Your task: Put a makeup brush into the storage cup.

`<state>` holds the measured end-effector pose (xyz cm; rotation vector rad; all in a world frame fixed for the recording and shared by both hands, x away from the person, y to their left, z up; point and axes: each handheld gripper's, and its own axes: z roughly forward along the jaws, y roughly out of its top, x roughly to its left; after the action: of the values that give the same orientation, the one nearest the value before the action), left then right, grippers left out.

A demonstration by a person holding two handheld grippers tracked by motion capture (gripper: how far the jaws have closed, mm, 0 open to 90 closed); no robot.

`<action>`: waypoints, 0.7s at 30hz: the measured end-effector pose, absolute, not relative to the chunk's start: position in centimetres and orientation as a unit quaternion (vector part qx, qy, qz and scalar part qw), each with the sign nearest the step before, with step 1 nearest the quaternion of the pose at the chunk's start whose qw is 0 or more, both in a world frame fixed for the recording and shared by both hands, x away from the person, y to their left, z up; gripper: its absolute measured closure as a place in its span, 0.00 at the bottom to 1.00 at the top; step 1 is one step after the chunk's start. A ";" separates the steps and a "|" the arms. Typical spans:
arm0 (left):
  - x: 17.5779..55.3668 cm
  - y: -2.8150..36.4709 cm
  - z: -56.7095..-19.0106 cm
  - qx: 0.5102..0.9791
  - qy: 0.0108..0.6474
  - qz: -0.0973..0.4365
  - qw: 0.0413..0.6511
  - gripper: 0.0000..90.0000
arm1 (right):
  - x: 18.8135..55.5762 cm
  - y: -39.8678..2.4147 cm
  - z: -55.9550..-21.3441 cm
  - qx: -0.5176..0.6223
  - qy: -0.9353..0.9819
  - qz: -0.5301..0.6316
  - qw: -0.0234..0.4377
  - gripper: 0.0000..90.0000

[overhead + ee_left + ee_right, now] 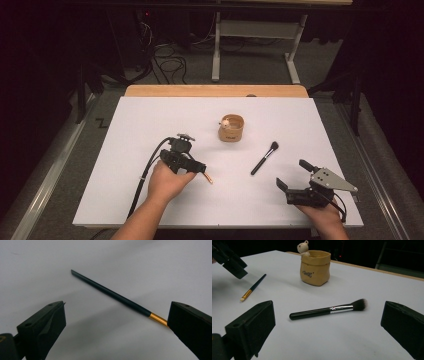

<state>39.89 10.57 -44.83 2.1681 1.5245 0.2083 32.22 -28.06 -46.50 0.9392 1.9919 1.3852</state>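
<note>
1. The thin brush [110, 293] with a dark handle and a gold ferrule lies flat on the white table [150, 125]. In the left gripper view it runs on a slant between the two black jaws, its pointed handle end further out and the gold band just beside the jaw on that view's right side.
2. The left gripper [192, 165] hangs right over this thin brush with its jaws spread wide. Neither jaw presses the handle; whether the jaw beside the gold band touches it cannot be told. In the high view the brush's pale tip pokes out just past the gripper.
3. The right gripper [295, 175] sits near the table's front right corner, jaws wide and holding nothing.
4. The powder brush [329, 309], black-handled with a silver ferrule and dark bristles, lies between the two grippers, well apart from both.
5. Beyond it stands the tan pouch-shaped holder [315, 267], upright, with a small bear figure [303, 248] at its rim.
</note>
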 end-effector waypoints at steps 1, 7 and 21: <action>39.9 10.3 -45.0 0.791 0.557 0.076 0.241 0.04 | 32.2 -28.1 -46.5 0.348 0.738 0.513 0.266 0.00; 40.0 9.5 -45.6 0.790 0.558 0.076 0.241 0.09 | 32.2 -28.0 -46.6 0.349 0.739 0.512 0.264 0.00; 40.1 9.1 -46.2 0.789 0.568 0.081 0.221 0.17 | 32.2 -28.1 -46.6 0.349 0.738 0.514 0.264 0.00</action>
<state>40.09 9.07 -46.22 2.1815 1.5695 0.2247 32.25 -28.11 -46.55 0.9446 1.9943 1.3893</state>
